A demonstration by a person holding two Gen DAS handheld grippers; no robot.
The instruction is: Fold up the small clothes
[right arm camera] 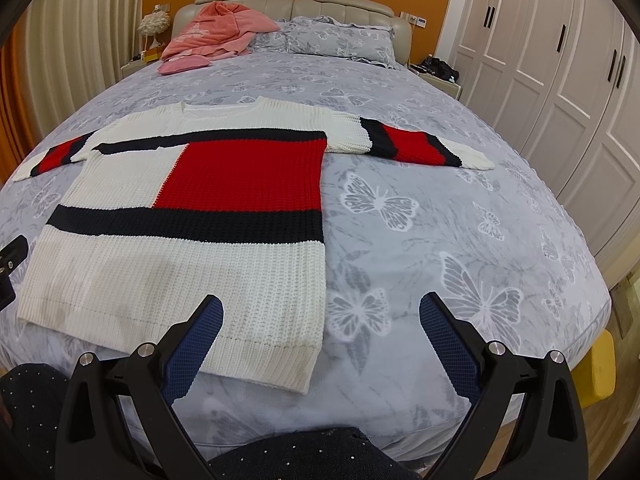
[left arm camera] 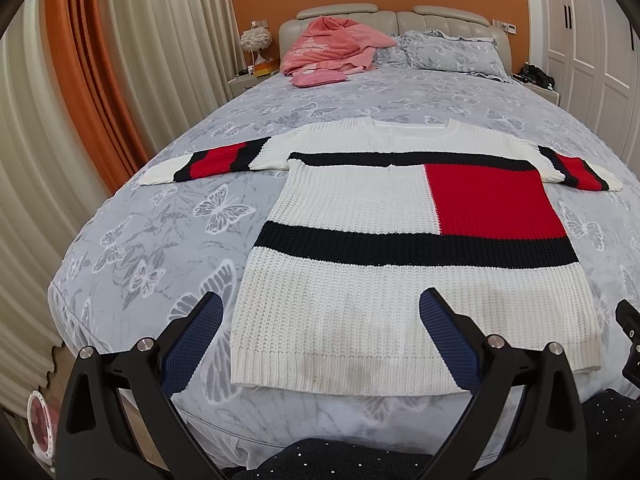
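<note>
A white knit sweater (left arm camera: 360, 208) with black stripes and a red block lies flat on the bed, front up, both sleeves spread sideways, hem nearest me. It also shows in the right wrist view (right arm camera: 168, 264). My left gripper (left arm camera: 320, 312) is open and empty, above the hem's left corner. My right gripper (right arm camera: 320, 312) is open and empty, above the hem's right corner, its left finger (right arm camera: 196, 340) over the knit. The right gripper's edge shows in the left wrist view (left arm camera: 628, 336).
The bed (left arm camera: 160, 216) has a grey butterfly-print cover. A pink blanket pile (left arm camera: 332, 48) and grey pillows (left arm camera: 448, 52) lie at the headboard. Curtains (left arm camera: 132, 40) hang on the left, white wardrobe doors (right arm camera: 552, 64) stand on the right, with nightstands on both sides.
</note>
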